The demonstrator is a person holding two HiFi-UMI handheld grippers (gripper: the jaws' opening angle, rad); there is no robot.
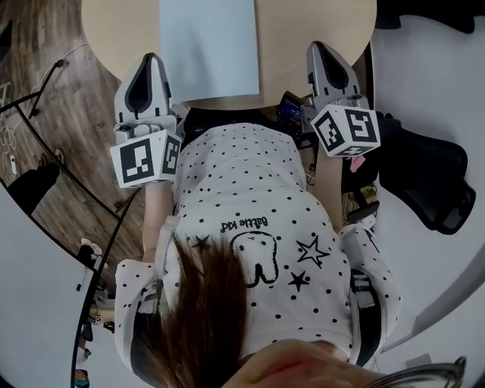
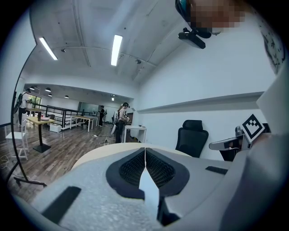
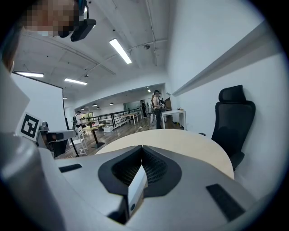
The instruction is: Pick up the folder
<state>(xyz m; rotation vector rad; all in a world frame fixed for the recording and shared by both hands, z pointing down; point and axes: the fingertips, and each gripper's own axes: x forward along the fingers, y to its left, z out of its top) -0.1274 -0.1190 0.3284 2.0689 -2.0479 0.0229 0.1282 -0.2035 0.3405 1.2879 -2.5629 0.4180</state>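
Observation:
In the head view a pale blue folder (image 1: pixel 208 45) lies flat on the round light-wood table (image 1: pixel 318 23), reaching its near edge. My left gripper (image 1: pixel 149 59) is shut and empty at the table's rim, just left of the folder. At the rim to the folder's right, my right gripper (image 1: pixel 317 47) is also shut and empty. In the left gripper view the jaws (image 2: pixel 145 149) meet in a closed seam over the table edge (image 2: pixel 99 155). The right gripper view shows its jaws (image 3: pixel 142 148) closed above the tabletop (image 3: pixel 189 144). The folder is hidden in both gripper views.
A black office chair (image 1: pixel 424 174) stands right of the table, also seen as the chair (image 2: pixel 192 135) and chair (image 3: pixel 232 117). Cables and a black stand (image 1: pixel 30 98) lie on the wood floor at left. People (image 2: pixel 121 124) stand at a far white desk.

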